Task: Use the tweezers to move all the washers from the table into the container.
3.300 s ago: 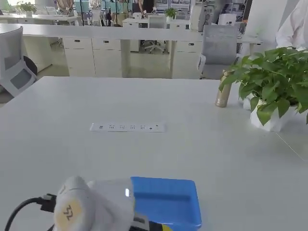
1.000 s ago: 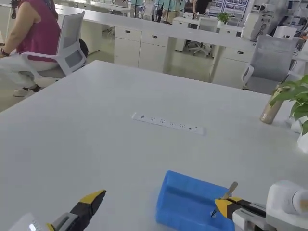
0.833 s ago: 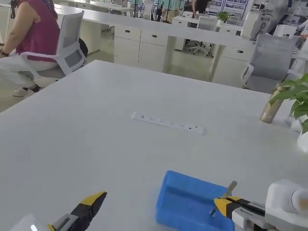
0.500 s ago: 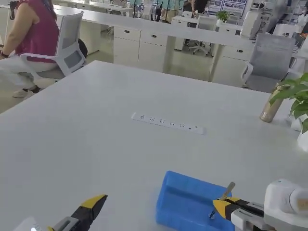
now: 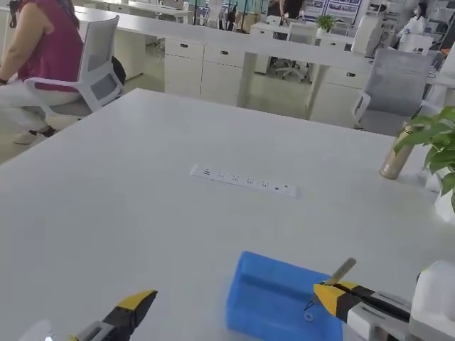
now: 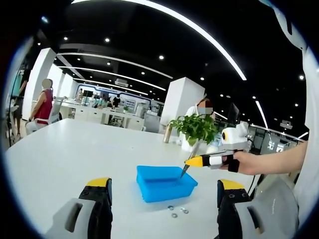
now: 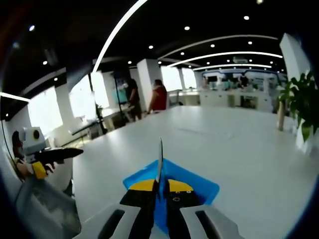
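A blue container point(image 5: 264, 297) stands near the table's front edge. My right gripper point(image 5: 325, 291) hovers over its right side, shut on thin metal tweezers point(image 5: 340, 271) whose tip points down into it. A small washer point(image 5: 308, 317) lies inside under that tip. In the right gripper view the tweezers point(image 7: 159, 158) stick up between the shut jaws over the container point(image 7: 202, 186). My left gripper point(image 6: 164, 185) stands wide open facing the container point(image 6: 162, 183), holding nothing. Three washers point(image 6: 177, 210) lie on the table in front of the container. The left gripper's yellow tip point(image 5: 135, 302) shows at bottom left.
A white power strip point(image 5: 245, 182) lies mid-table. A brass bottle point(image 5: 393, 160) and a potted plant point(image 5: 434, 142) stand at the right edge. A person sits in a chair point(image 5: 96, 64) beyond the far left corner.
The right gripper has risen a little with the tweezers, and a washer now lies in the container under the tip. The head camera has shifted slightly.
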